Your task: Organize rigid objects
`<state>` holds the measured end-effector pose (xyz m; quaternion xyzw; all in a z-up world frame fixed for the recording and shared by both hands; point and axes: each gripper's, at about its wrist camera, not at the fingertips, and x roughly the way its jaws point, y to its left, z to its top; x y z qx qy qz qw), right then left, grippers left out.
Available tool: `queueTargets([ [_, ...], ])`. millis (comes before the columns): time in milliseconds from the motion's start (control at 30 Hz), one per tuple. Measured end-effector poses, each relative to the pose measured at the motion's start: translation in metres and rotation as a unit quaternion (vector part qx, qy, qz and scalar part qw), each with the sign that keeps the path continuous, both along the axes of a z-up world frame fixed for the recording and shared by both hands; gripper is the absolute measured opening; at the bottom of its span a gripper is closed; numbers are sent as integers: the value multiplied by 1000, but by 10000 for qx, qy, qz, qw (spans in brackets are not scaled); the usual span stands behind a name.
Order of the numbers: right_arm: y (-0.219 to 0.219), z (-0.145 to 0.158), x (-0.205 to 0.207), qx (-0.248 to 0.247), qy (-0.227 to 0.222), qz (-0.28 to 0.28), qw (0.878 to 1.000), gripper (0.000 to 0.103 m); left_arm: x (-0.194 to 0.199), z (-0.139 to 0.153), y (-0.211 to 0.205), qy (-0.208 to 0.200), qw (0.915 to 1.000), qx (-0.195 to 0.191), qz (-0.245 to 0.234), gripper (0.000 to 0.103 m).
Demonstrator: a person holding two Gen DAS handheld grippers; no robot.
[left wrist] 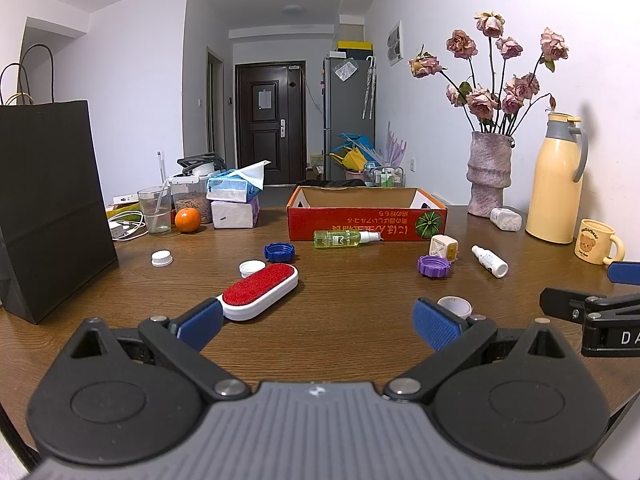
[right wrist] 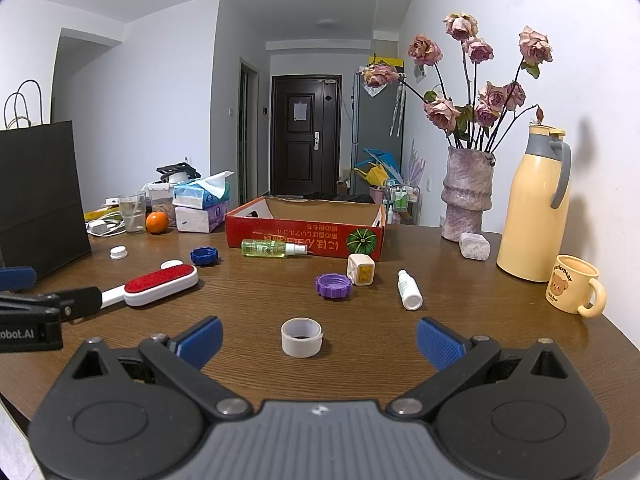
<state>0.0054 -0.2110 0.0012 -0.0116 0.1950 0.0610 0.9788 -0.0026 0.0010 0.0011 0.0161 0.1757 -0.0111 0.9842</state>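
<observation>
Cardboard box (right wrist: 304,236) sits at the surface's (right wrist: 360,320) far side; before it lie your lint brush (right wrist: 160,284), spray bottle (right wrist: 272,248) and tape roll (right wrist: 301,337) — both your left gripper (left wrist: 318,322) and right gripper (right wrist: 319,338) show jaws spread wide, holding nothing.

The desk (right wrist: 280,304) is brown wood with visible grain and a soft sheen. The box (right wrist: 304,236) is printed cardboard, raw brown inside. The lint brush (right wrist: 160,284) has a glossy white plastic body and a red fabric pad. The caps (right wrist: 334,286) are ridged plastic. The spray bottle (right wrist: 266,248) is clear plastic. The vase (right wrist: 466,196) looks rough and matt; the jug (right wrist: 534,216) is smooth and cream. The bag (left wrist: 48,200) is matt black paper. Each gripper's pads (right wrist: 438,342) are textured blue.
</observation>
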Motion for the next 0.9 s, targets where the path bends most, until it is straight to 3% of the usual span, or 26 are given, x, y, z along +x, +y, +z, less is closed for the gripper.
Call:
queueTargets([
  [900, 1, 1, -1, -47, 6, 7, 10000, 103, 0, 0, 0, 3, 10000, -6, 2, 103],
])
